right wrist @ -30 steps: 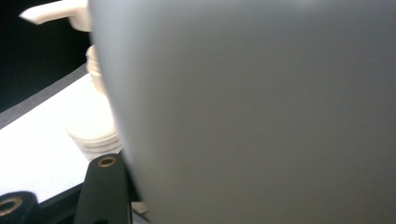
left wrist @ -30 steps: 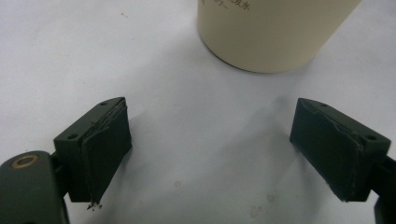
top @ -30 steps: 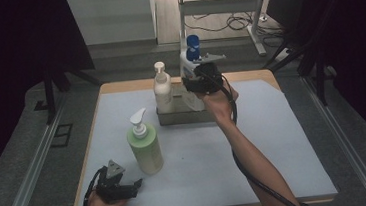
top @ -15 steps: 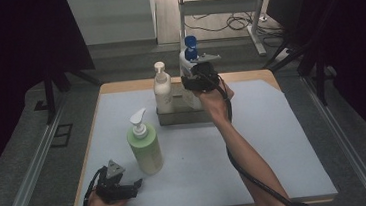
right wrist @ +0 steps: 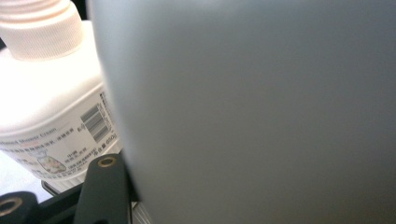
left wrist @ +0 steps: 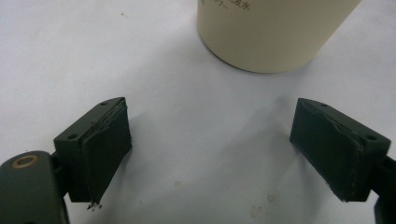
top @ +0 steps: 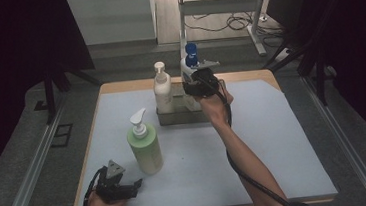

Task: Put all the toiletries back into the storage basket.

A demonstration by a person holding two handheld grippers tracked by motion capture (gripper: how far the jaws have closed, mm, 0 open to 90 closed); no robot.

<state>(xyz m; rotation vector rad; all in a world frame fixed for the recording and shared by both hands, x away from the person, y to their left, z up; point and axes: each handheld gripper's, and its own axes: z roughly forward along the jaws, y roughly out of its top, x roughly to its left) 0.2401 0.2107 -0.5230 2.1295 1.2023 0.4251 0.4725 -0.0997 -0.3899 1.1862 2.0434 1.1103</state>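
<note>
A white bottle with a blue cap (top: 190,57) stands upright at the back of the table, over the right half of a grey tray (top: 172,118). My right gripper (top: 197,84) is shut on its body. In the right gripper view the bottle's pale wall (right wrist: 257,112) sits right against the lens, and one black finger (right wrist: 105,186) presses on its left side. A white pump bottle (top: 162,89) (right wrist: 51,93) stands in the tray's left half. My left gripper (top: 130,188) (left wrist: 210,154) rests open at the front left, just short of a green pump bottle (top: 146,149) (left wrist: 271,32).
A pale blue mat (top: 274,140) covers the wooden table, with bare room on its right half. Dark curtains close in both sides. Behind the table's far edge stand a metal frame (top: 223,9) and cables on the floor.
My right hand has sunk a little with the blue-capped bottle, bringing it down toward the tray beside the white pump bottle. The left gripper has stayed put.
</note>
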